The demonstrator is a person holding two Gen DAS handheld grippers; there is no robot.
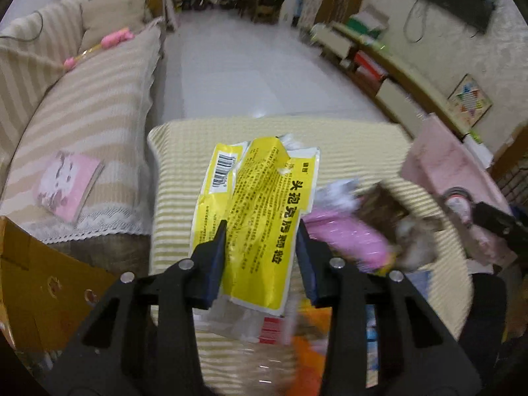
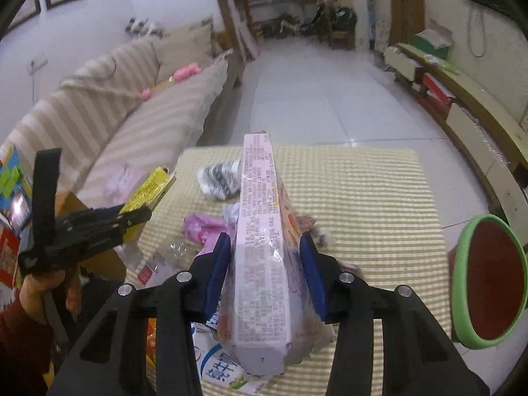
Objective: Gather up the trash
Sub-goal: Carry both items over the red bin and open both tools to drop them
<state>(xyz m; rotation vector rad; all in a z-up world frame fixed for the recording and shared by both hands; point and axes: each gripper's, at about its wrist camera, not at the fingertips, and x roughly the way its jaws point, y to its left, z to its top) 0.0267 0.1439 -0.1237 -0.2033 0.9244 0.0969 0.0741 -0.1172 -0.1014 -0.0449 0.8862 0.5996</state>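
Note:
My left gripper (image 1: 262, 231) is shut on a yellow printed packet (image 1: 260, 208) and holds it above the striped table (image 1: 184, 171); it also shows in the right wrist view (image 2: 132, 217) at the table's left edge with the yellow packet (image 2: 150, 188). My right gripper (image 2: 265, 244) is shut on a pink carton (image 2: 260, 231), held lengthwise above the table (image 2: 363, 198). More trash lies below: a pink wrapper (image 2: 201, 227), a crumpled grey-white paper (image 2: 219, 178), a clear plastic wrapper (image 2: 165, 257) and a milk carton (image 2: 224, 366).
A green-rimmed red bin (image 2: 485, 280) stands right of the table. A striped sofa (image 1: 82, 105) with a pink booklet (image 1: 66, 184) lies left. A cardboard box (image 1: 43, 283) sits at lower left. A low TV cabinet (image 2: 462, 105) lines the right wall.

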